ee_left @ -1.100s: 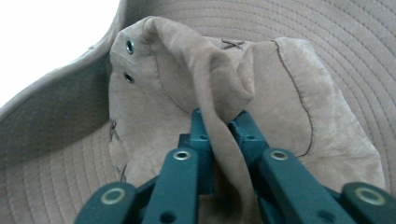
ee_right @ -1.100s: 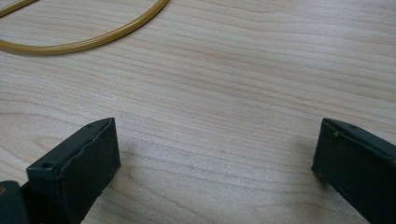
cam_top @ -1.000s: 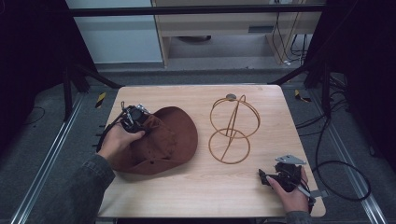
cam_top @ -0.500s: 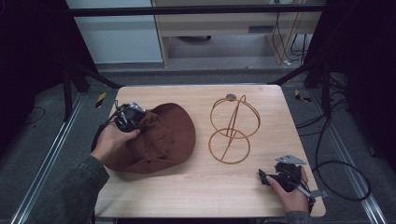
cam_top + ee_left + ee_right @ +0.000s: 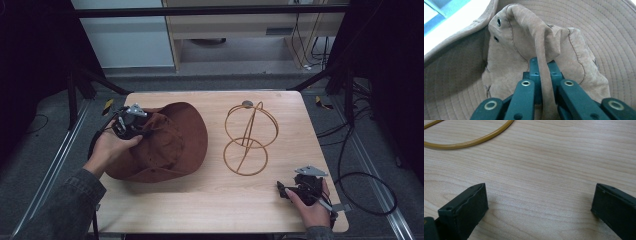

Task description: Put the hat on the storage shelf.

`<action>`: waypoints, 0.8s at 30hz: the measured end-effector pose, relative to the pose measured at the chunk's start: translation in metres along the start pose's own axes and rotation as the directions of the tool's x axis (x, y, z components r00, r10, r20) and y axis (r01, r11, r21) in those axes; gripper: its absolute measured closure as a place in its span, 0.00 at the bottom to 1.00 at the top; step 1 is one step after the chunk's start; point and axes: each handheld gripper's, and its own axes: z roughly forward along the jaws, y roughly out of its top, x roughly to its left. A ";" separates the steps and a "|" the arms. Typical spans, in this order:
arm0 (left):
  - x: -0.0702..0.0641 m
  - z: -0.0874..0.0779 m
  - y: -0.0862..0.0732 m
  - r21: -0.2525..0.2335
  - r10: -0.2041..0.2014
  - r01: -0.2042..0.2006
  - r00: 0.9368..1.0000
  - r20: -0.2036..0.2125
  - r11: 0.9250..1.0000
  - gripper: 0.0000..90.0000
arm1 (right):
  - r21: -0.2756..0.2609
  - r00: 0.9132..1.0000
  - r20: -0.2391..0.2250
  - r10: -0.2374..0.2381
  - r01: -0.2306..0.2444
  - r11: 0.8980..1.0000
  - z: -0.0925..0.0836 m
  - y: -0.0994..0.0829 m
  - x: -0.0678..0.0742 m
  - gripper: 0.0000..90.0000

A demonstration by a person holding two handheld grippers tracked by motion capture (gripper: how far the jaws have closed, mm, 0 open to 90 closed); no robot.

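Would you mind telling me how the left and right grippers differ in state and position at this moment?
The left gripper is shut on a fold of the brown hat; the right gripper is open and holds nothing. The left sits at the table's left edge over the hat; the right rests low near the front right corner, apart from the wire stand. Each is held by one hand.

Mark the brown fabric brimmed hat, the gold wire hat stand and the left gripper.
brown fabric brimmed hat (image 5: 175, 145), high view, on its brim.
gold wire hat stand (image 5: 245, 156), high view, on its base ring.
left gripper (image 5: 546, 75), left gripper view, midway between fingertips, pinching a crown fold.
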 end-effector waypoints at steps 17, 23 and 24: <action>-0.023 -0.062 0.019 -0.105 0.104 -0.106 0.994 -0.019 0.989 0.95 | 0.000 1.000 0.000 0.000 0.000 1.000 0.000 0.000 0.000 0.01; -0.026 -0.080 0.027 -0.137 0.132 -0.134 0.991 -0.024 0.981 0.95 | -0.001 1.000 -0.001 -0.002 0.002 1.000 0.000 0.000 0.000 0.01; -0.027 -0.084 0.028 -0.145 0.133 -0.135 0.991 -0.023 0.980 0.95 | -0.001 1.000 -0.001 -0.003 0.003 1.000 0.000 0.000 0.000 0.01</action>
